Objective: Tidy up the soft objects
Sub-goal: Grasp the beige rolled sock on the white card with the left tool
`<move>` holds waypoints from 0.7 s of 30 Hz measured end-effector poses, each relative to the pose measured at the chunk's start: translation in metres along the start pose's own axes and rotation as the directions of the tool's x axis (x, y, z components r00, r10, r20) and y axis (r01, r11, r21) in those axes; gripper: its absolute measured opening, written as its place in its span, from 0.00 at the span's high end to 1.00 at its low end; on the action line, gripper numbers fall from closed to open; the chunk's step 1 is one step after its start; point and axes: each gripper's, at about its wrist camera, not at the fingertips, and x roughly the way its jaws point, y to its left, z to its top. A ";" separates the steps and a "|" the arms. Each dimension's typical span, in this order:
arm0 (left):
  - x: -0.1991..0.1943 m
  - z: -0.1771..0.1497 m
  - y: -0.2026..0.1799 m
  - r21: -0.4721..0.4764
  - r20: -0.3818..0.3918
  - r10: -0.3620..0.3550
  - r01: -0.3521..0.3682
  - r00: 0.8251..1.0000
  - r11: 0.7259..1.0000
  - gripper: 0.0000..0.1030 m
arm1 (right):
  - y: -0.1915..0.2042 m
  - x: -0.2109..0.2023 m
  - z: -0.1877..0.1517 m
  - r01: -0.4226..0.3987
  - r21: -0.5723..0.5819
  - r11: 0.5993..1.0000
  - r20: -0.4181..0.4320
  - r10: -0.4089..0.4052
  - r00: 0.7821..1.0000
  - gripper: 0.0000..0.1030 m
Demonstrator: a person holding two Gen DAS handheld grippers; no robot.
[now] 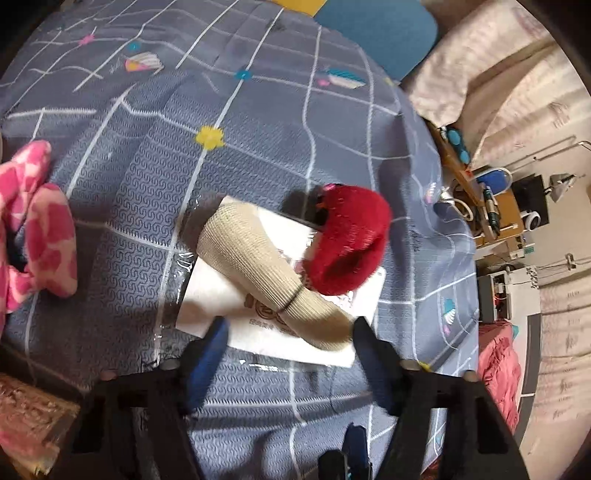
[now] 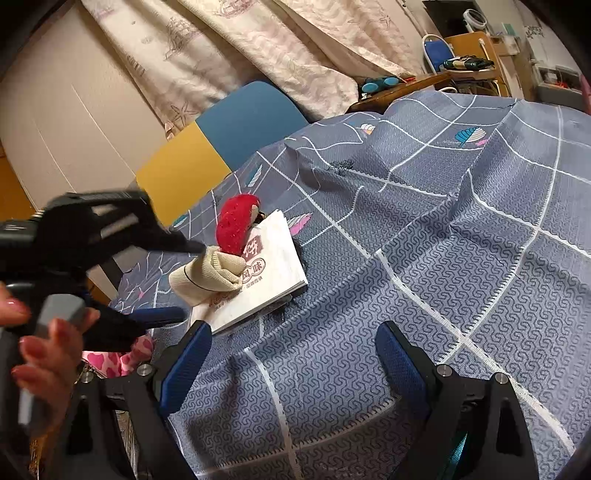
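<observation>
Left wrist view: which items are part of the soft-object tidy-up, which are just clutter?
Job:
beige knit roll
red fuzzy piece
pink patterned plush
left gripper, open around the roll's end

Lying about:
white paper bag under them
blue chair
desk clutter

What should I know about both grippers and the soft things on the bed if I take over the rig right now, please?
Left gripper: open, fingers either side of the beige sock's near end, not clamped.
Right gripper: open, empty, over bare bedsheet.
Sock lies on the white paper bag, the red fuzzy item beside it; pink patterned cloth off to the left.
Done: nothing visibly sorted.
Left: grasp the sock, then probably the rest.
</observation>
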 end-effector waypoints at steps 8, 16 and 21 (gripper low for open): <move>0.000 -0.005 -0.007 0.101 0.032 0.010 -0.013 0.999 0.995 0.77 | -0.001 -0.003 -0.001 -0.007 0.006 1.000 0.010 0.007 1.000 0.11; -0.017 -0.014 0.001 0.121 0.060 0.003 -0.010 0.998 0.993 0.98 | -0.002 -0.003 -0.001 -0.009 0.008 1.000 0.011 0.009 1.000 0.11; -0.040 -0.029 0.000 0.145 0.079 -0.047 0.035 0.996 0.989 0.98 | -0.002 -0.003 -0.001 -0.005 0.006 1.000 0.011 0.005 1.000 0.11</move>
